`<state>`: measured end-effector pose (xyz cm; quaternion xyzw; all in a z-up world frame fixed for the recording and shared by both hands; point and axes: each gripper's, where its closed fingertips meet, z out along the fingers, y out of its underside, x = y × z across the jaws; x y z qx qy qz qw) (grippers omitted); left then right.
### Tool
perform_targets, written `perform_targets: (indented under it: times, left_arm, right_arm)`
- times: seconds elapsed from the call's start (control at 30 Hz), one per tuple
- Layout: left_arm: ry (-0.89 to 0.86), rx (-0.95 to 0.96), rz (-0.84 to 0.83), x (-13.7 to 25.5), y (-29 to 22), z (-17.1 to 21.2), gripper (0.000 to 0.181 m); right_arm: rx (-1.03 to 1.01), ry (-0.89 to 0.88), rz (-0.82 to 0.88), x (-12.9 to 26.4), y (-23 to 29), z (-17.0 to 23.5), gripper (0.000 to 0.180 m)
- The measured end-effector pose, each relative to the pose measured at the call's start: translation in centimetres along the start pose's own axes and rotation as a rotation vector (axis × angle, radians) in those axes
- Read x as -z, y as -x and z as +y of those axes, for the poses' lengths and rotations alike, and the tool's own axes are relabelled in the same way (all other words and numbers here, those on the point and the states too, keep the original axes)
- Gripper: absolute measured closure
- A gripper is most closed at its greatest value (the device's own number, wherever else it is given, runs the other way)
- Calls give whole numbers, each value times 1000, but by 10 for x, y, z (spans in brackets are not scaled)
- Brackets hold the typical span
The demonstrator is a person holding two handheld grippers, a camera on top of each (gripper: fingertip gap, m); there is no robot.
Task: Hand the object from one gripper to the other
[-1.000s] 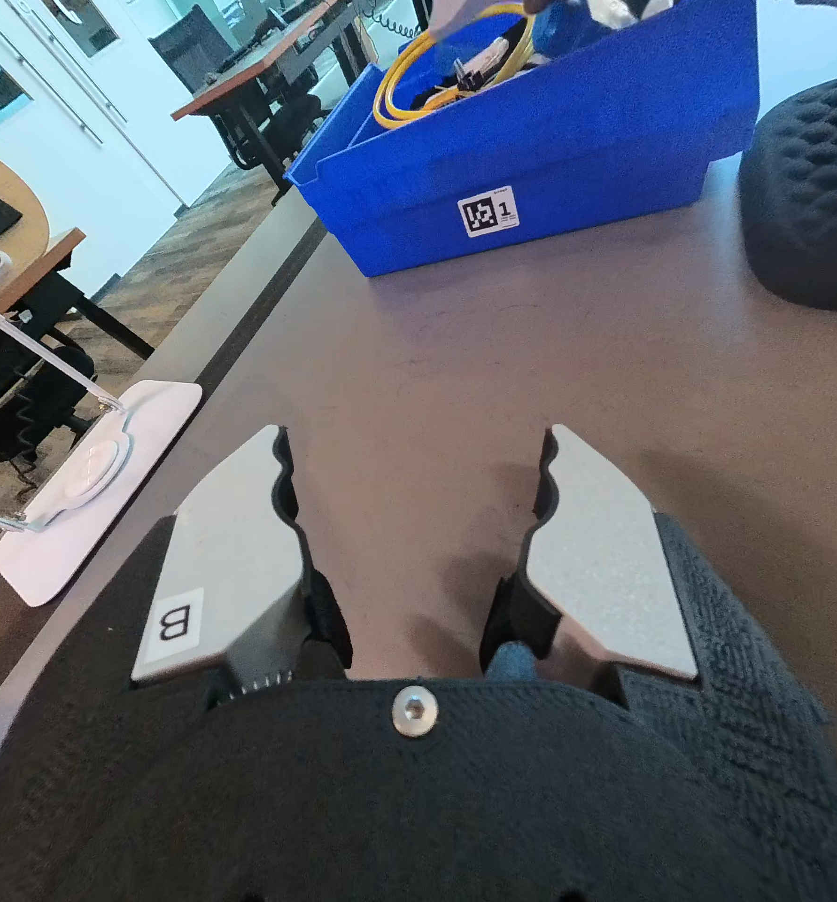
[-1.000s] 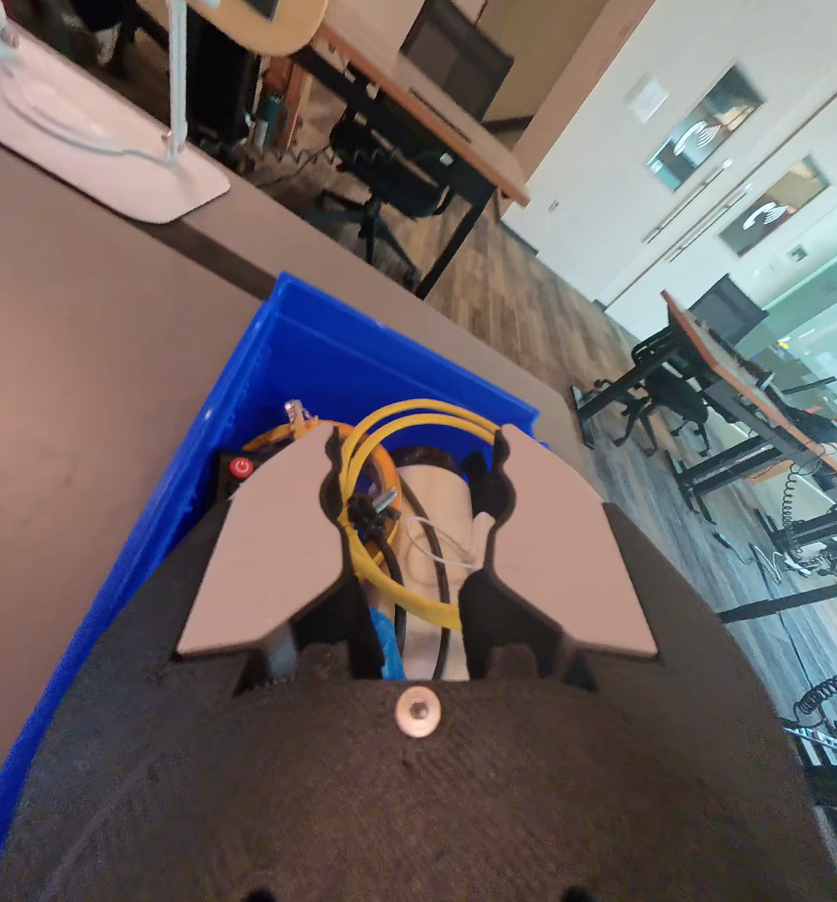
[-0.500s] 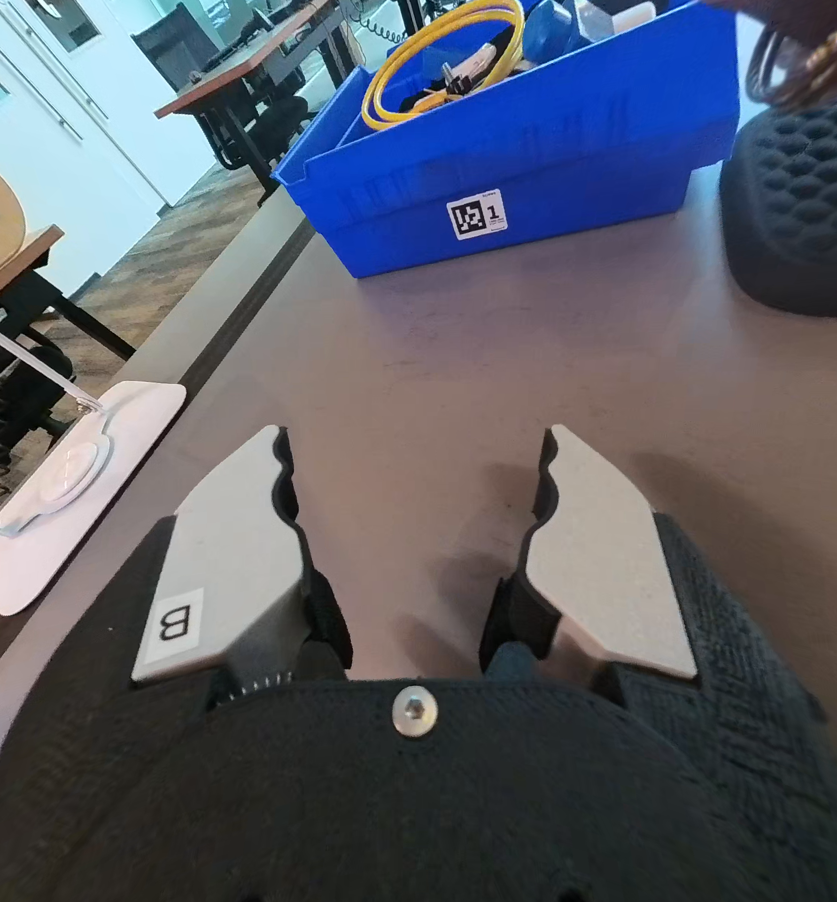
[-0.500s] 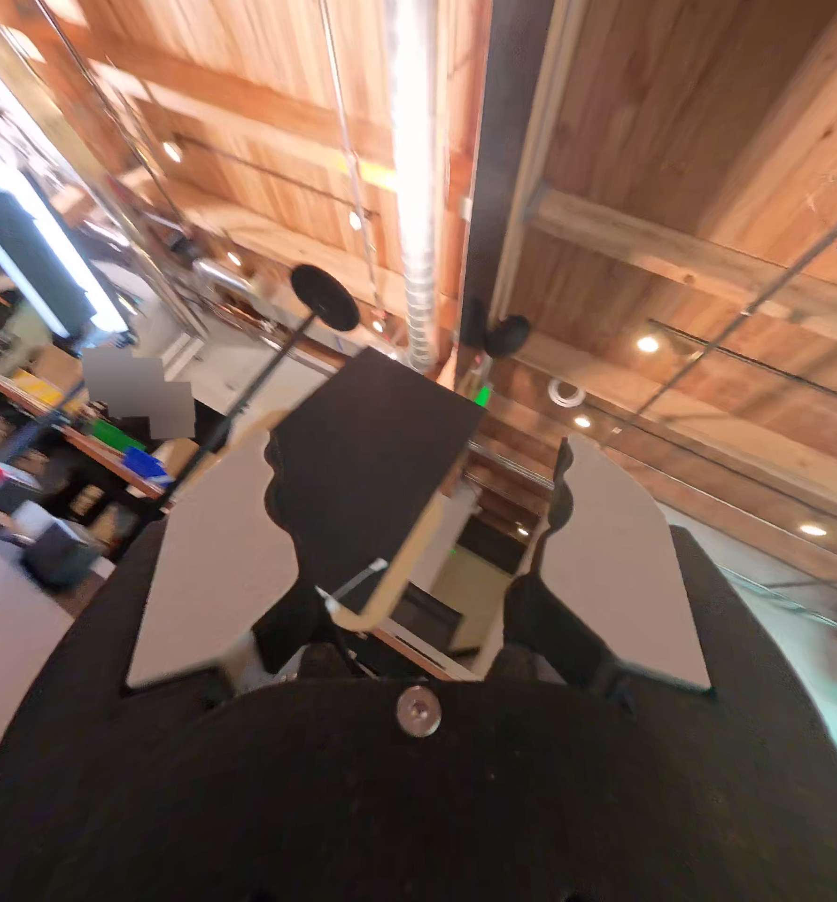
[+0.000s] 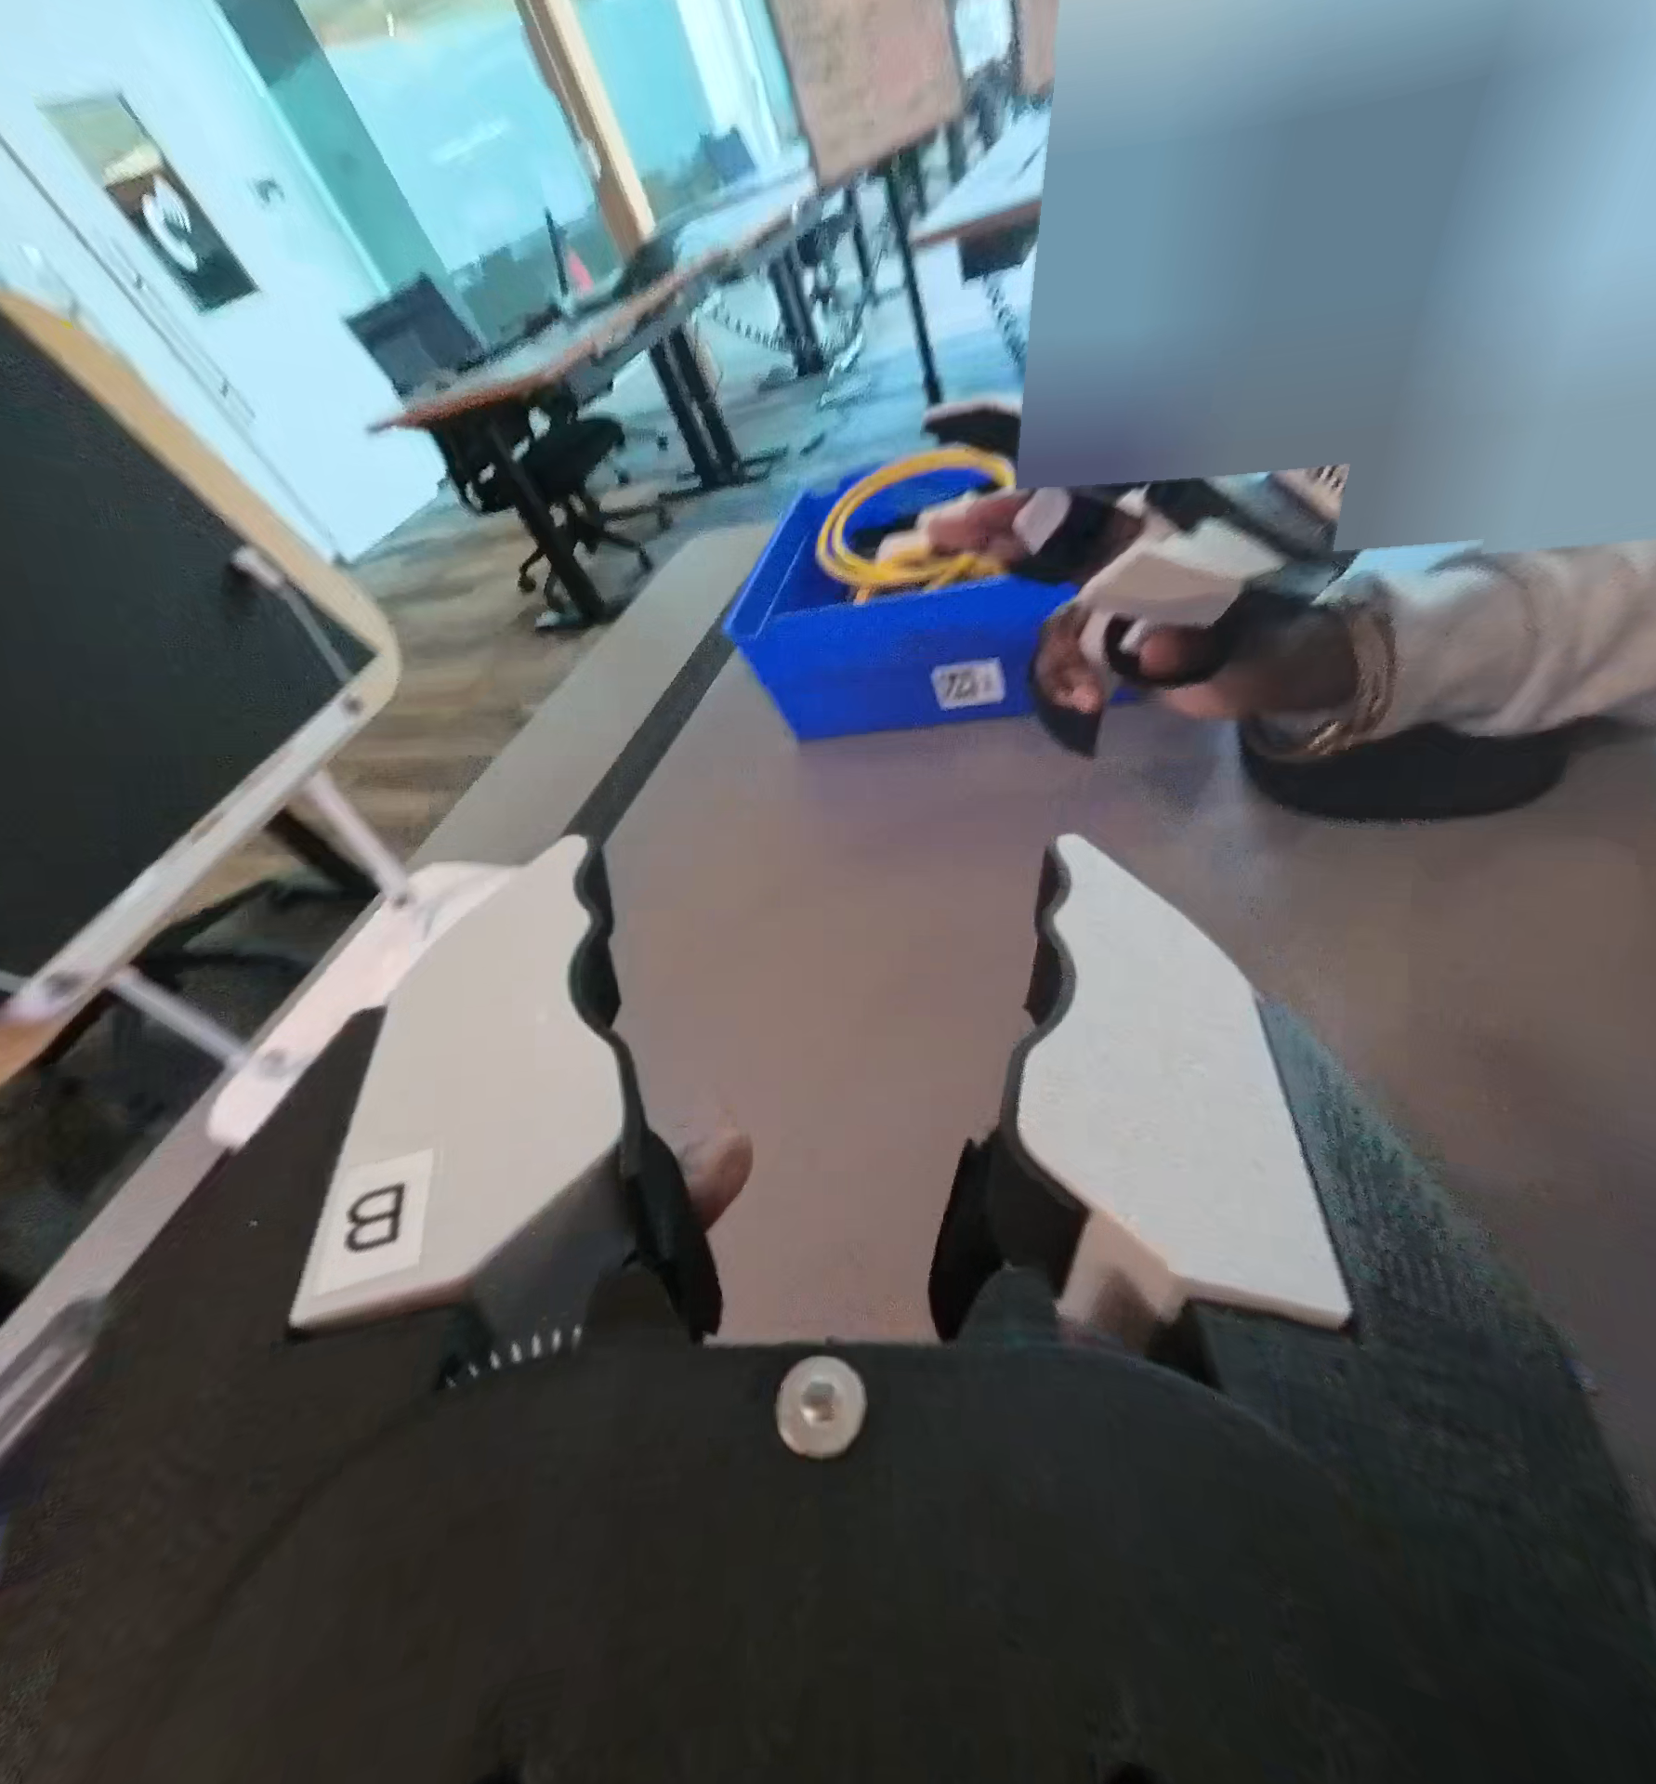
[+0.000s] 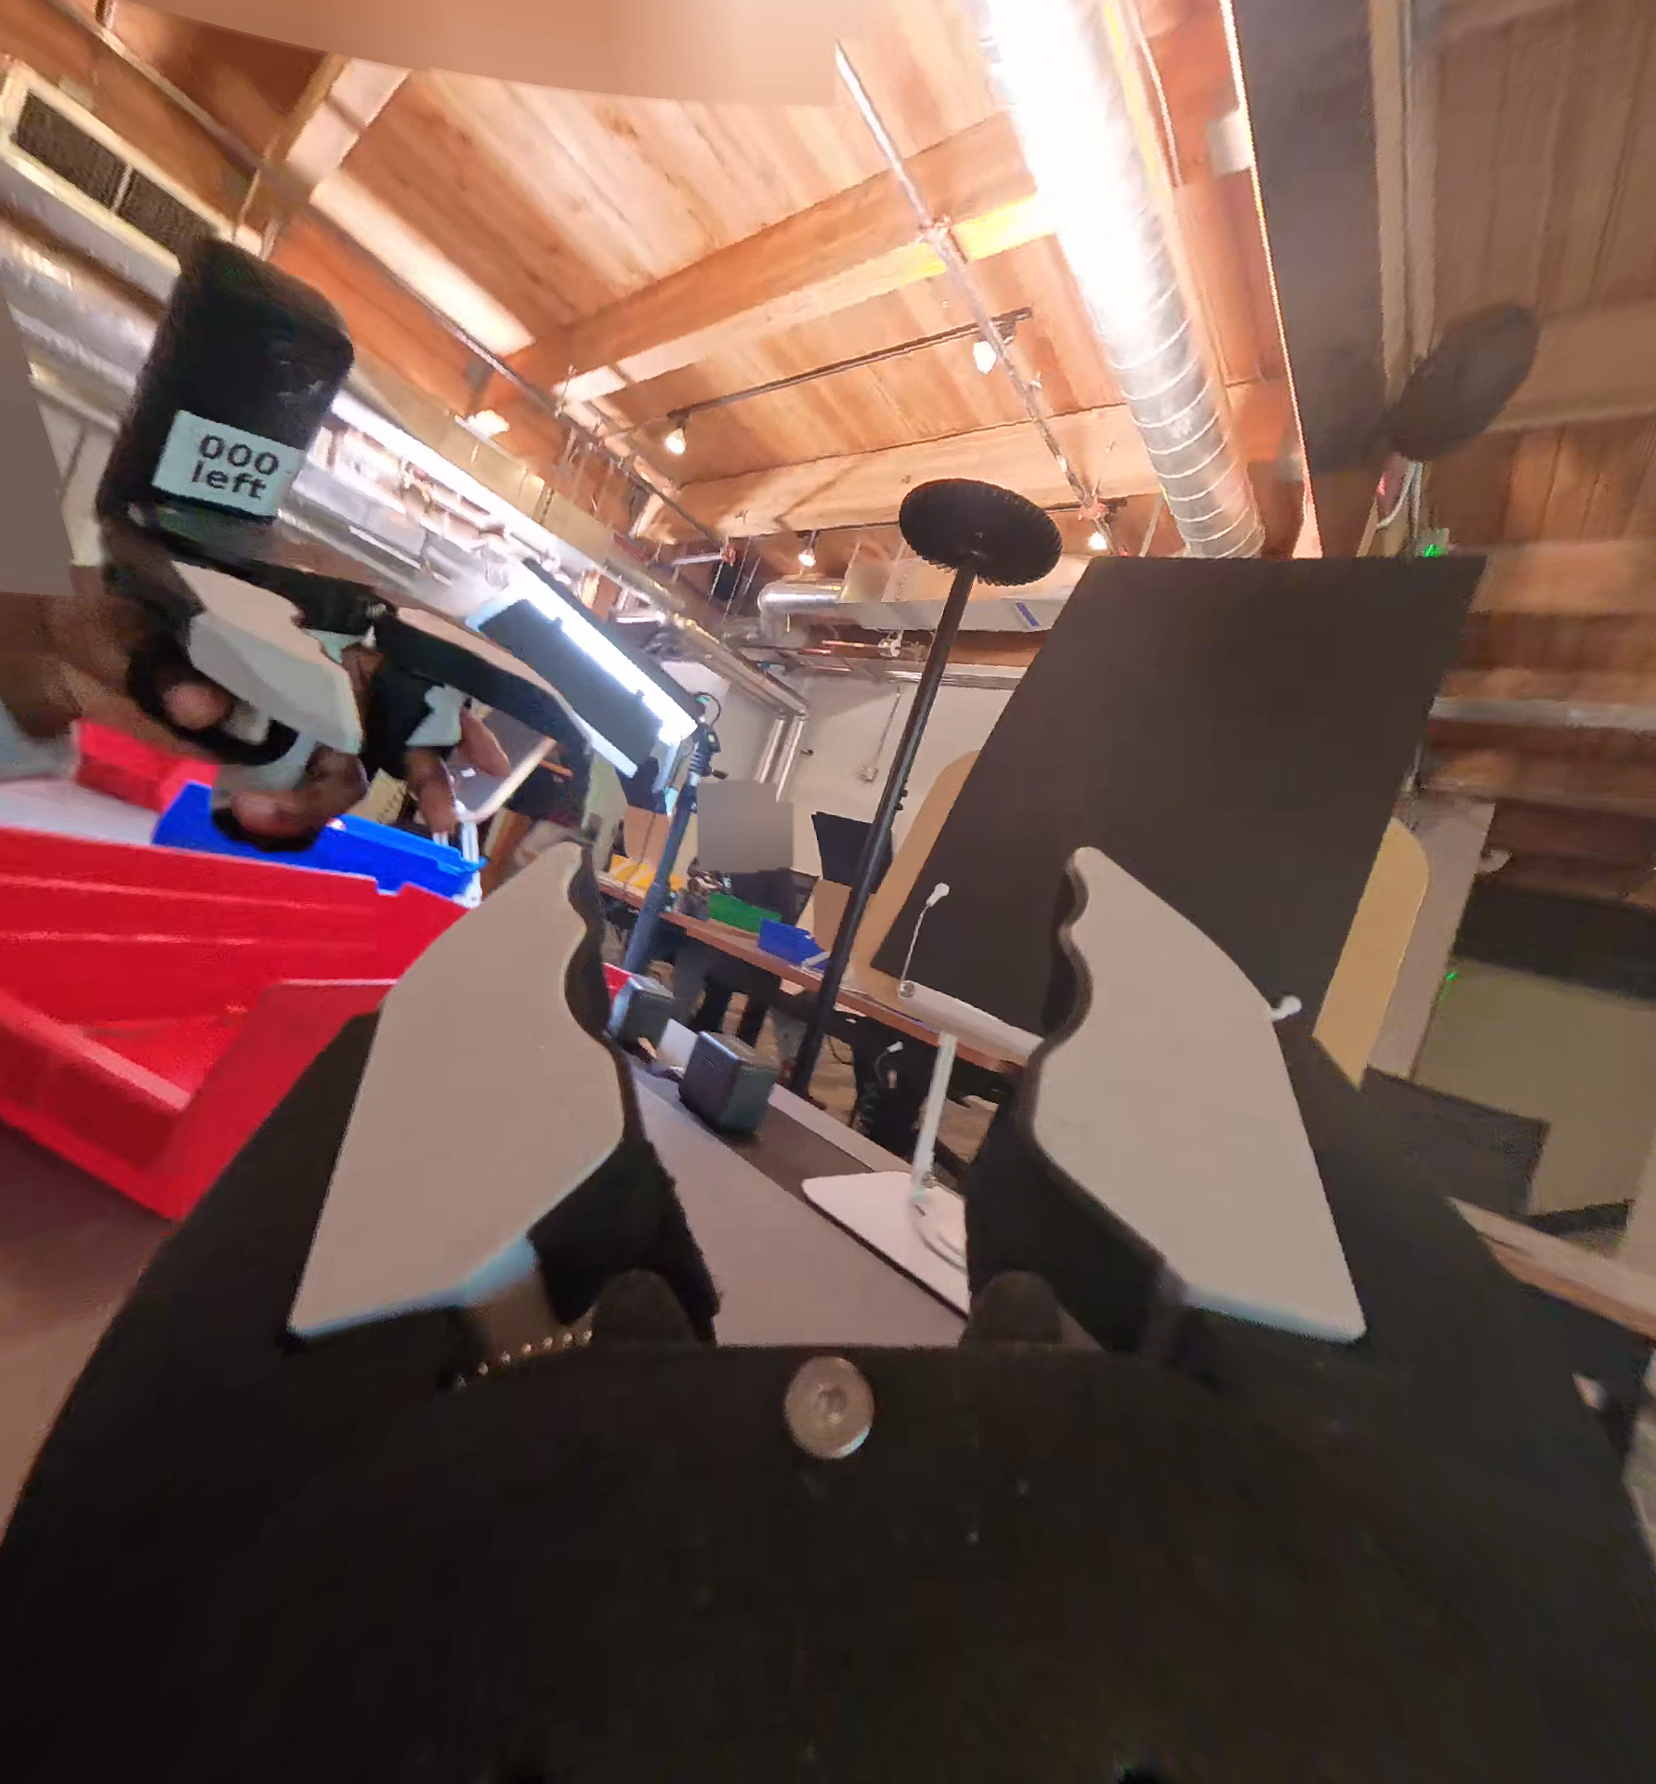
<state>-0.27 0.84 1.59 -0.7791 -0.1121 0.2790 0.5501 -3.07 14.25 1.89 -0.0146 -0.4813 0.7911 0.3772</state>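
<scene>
Open office: wood-plank floor [image 5: 477, 666], white wall [image 5: 254, 319] with glass partitions [image 5: 515, 164] behind, rows of desks [image 5: 554, 367] on black legs, black office chair [image 5: 563, 463] at the nearest. Overhead, timber-beam ceiling [image 6: 708, 251], round silver duct [image 6: 1181, 425], long strip light [image 6: 1085, 193], small spotlights. Grey-brown counter [image 5: 901, 927]; off its far edge, a black board [image 6: 1191, 772] and a black stand with round top [image 6: 979, 531].

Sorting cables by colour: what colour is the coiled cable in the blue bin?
Yellow cable, clearest in the left wrist view.
</scene>
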Motion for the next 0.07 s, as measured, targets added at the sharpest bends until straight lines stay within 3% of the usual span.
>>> perform_targets:
  times: [0.07]
  left_arm:
    - [217, -32, -75, 35, 39, 19, 98]
  right_arm:
    - [-45, -7, -9, 1, 0, 0, 96]
